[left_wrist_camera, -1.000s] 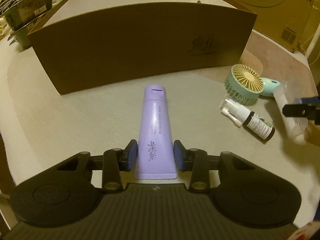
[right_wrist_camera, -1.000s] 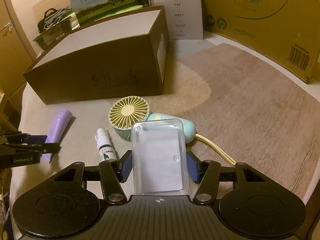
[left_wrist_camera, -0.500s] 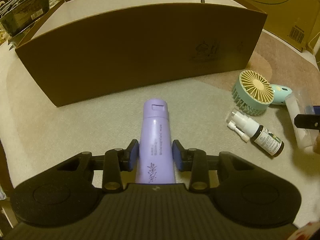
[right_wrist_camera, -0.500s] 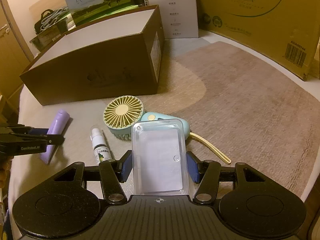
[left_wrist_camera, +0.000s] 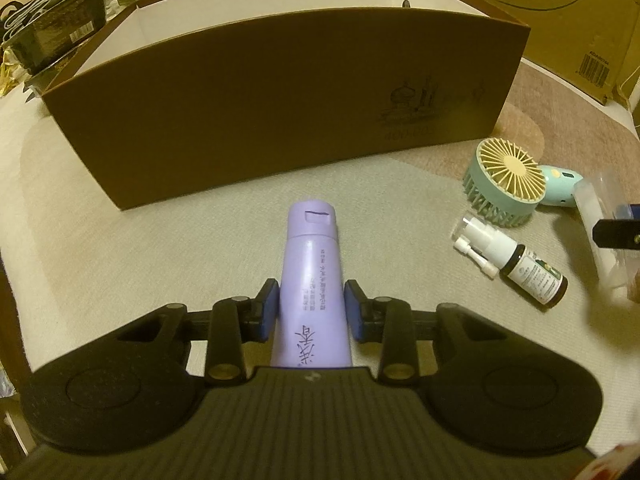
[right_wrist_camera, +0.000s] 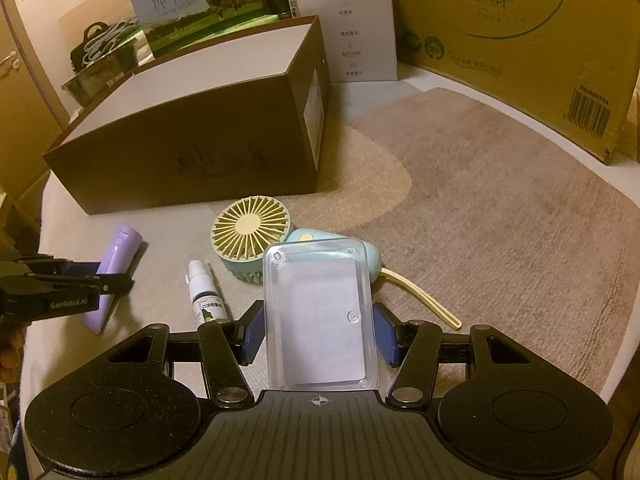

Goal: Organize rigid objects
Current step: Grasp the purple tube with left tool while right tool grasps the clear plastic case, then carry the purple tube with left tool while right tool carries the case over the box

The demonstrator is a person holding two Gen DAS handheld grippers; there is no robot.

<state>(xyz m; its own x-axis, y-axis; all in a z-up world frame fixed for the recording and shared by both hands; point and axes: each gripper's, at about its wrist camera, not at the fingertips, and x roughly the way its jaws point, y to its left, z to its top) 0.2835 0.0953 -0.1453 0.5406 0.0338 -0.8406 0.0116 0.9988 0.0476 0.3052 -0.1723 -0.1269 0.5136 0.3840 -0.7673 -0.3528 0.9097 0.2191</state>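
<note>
Both tongs point steeply downward. The left tongs (left_wrist_camera: 311,312) have their blue pads pressed on a purple tube (left_wrist_camera: 310,280); the right tongs (right_wrist_camera: 319,332) clamp a clear plastic case (right_wrist_camera: 320,316) at its sides.

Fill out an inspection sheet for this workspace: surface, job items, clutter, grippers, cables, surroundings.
Surface: two-tone woven mat, beige and brown.
Job items: purple tube lying flat, cap toward the brown box; clear plastic case; spray bottle on its side; handheld fan lying beside it. The box is open-topped; its floor is hidden.
Clutter: nothing seen on the mat beyond these.
Grippers: left gripper has its pads against the tube; right gripper is shut on the case.
Cables: a yellowish cord runs from the fan.
Surroundings: large cardboard carton, white carton, milk carton.
</note>
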